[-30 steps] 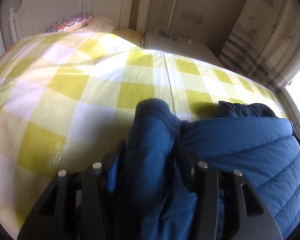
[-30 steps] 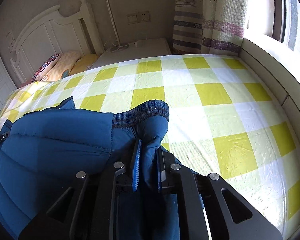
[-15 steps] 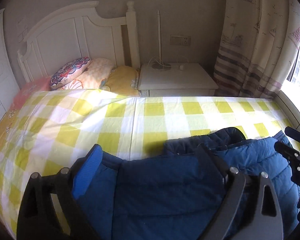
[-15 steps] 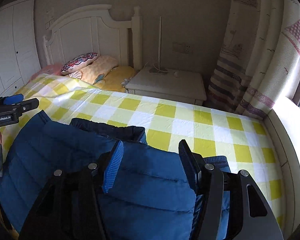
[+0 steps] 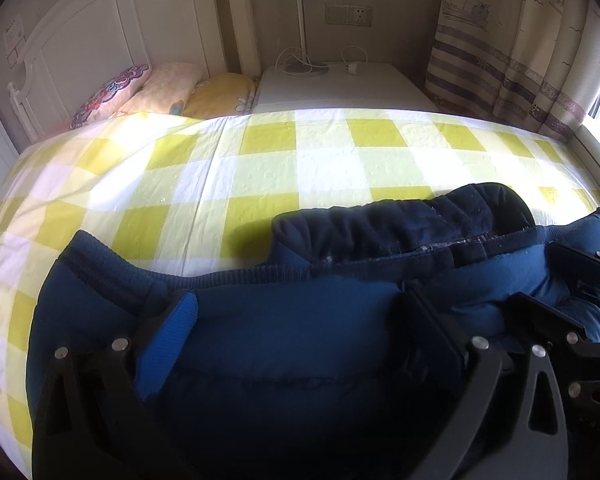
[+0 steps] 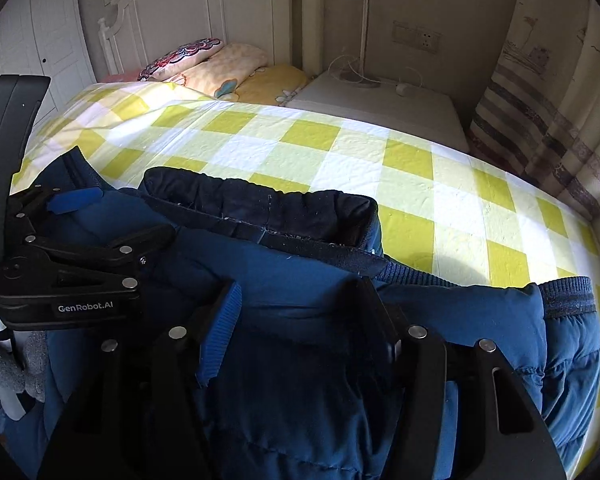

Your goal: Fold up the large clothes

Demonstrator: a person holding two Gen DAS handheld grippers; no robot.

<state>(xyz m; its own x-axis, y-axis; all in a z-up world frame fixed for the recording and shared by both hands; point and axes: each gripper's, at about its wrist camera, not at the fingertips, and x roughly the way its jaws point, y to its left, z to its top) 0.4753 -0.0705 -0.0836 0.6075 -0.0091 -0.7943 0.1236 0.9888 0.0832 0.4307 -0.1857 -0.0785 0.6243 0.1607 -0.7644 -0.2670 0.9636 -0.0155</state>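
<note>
Left wrist view: left hand-held gripper [image 5: 296, 320] spread wide over the blue puffer jacket [image 5: 300, 344] on the checked bed [image 5: 260, 168], gripping nothing. Right wrist view: right hand-held gripper [image 6: 300, 312] also wide open above the jacket [image 6: 300, 280].

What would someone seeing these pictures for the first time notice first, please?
A big blue puffer jacket fills the foreground of both wrist views, lying on the near edge of a bed with a yellow and white checked sheet. The left gripper and the right gripper both stand wide open over it. Behind, patterned pillows lie against a white headboard, beside a white nightstand.
</note>
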